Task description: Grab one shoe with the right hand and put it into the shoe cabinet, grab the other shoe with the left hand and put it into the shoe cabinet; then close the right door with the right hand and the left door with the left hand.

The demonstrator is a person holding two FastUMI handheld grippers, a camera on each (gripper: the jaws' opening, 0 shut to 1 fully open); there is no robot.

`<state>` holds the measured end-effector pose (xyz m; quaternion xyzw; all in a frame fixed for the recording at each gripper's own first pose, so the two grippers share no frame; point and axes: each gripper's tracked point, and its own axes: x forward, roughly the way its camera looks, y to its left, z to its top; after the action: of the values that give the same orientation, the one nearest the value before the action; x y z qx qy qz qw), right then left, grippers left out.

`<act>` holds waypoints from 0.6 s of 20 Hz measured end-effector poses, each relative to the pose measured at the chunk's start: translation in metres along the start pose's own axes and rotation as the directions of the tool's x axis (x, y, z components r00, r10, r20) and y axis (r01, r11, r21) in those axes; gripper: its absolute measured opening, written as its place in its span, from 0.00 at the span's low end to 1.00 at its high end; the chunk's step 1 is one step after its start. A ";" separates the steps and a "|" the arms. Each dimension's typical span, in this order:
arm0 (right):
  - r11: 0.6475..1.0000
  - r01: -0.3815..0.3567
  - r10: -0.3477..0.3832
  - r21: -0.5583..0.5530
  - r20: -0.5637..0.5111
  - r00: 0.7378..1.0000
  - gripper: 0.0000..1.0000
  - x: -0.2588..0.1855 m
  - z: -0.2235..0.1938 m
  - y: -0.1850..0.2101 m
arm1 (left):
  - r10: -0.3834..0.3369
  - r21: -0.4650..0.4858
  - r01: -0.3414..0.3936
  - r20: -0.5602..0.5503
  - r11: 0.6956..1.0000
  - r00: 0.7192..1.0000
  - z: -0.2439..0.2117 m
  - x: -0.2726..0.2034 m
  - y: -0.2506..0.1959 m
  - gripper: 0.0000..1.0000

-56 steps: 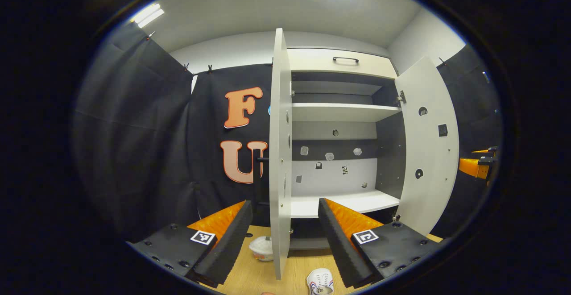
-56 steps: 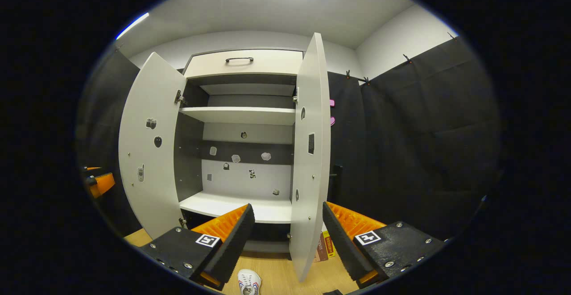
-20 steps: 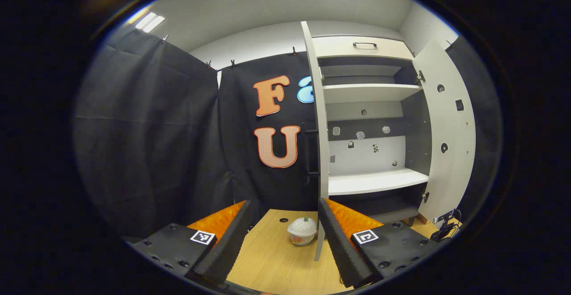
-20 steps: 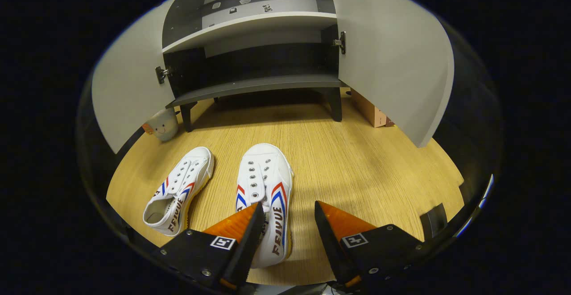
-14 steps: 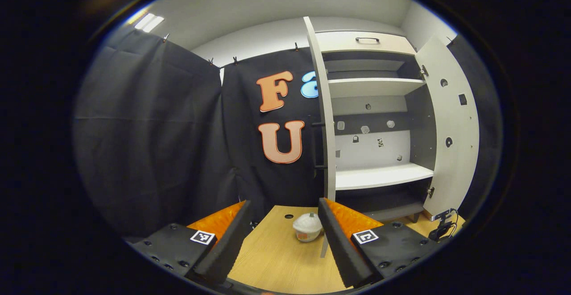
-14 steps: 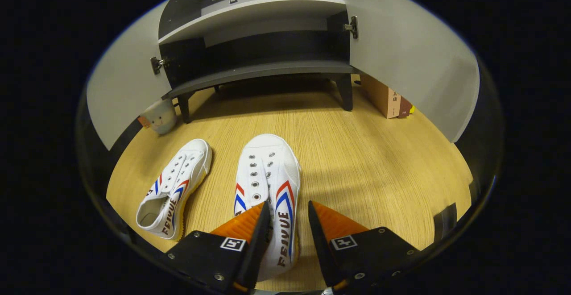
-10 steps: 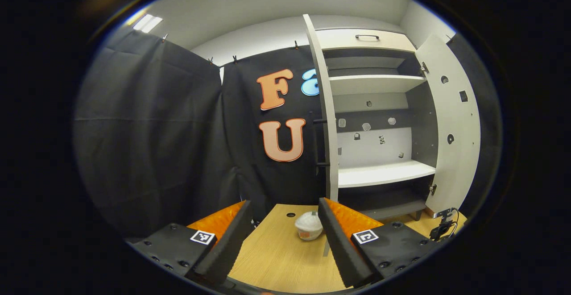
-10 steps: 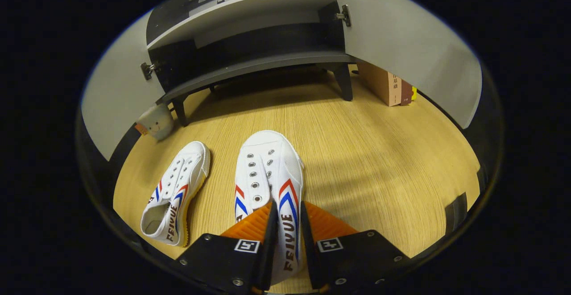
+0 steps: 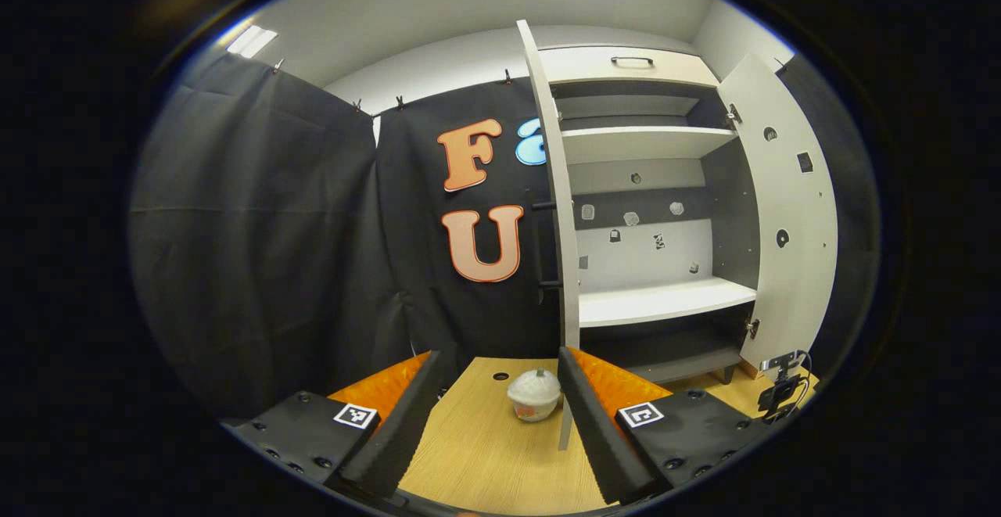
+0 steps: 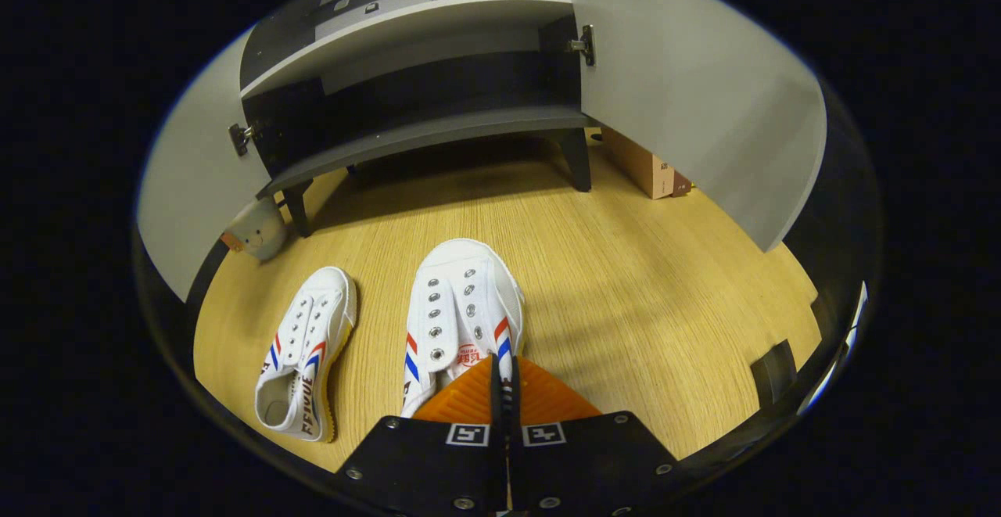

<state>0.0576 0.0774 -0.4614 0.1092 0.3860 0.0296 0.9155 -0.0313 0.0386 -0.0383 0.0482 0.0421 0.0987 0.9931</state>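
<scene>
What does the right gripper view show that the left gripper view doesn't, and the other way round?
Right gripper view: the right gripper shut on the nearer white shoe, the other shoe beside it, and a brown box. Left gripper view: the open left gripper, the upper shelf and the top drawer. Both: the shoe cabinet with its doors open, and the wooden floor.

A light wooden floor (image 10: 641, 282) carries two white shoes (image 10: 463, 306) (image 10: 301, 353) near; far stand the cabinet's legs (image 10: 577, 159), a box (image 10: 641, 169) and a plush toy (image 10: 254, 231).
</scene>
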 end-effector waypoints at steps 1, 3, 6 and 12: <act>1.000 0.000 0.000 0.007 0.006 1.000 0.01 -0.009 0.008 0.000 | -0.016 -0.003 0.016 0.001 1.000 1.000 0.000 0.003 -0.004 0.96; 1.000 0.000 -0.001 0.009 0.025 1.000 0.01 -0.026 0.026 0.003 | -0.044 -0.009 0.044 0.004 0.999 0.999 -0.001 0.008 -0.011 0.99; 1.000 -0.010 0.010 0.010 0.064 0.998 0.01 -0.058 0.060 0.010 | -0.085 -0.016 0.086 0.014 0.996 0.996 -0.001 0.012 -0.022 0.96; 0.999 -0.039 0.043 -0.029 0.124 0.991 0.01 -0.109 0.130 0.033 | -0.157 -0.051 0.158 0.021 0.986 0.987 -0.004 0.018 -0.039 0.94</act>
<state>0.0747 0.0714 -0.2899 0.1066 0.3255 0.0466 0.9384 -0.0063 0.0043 -0.0479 0.0192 0.0350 0.0208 0.9990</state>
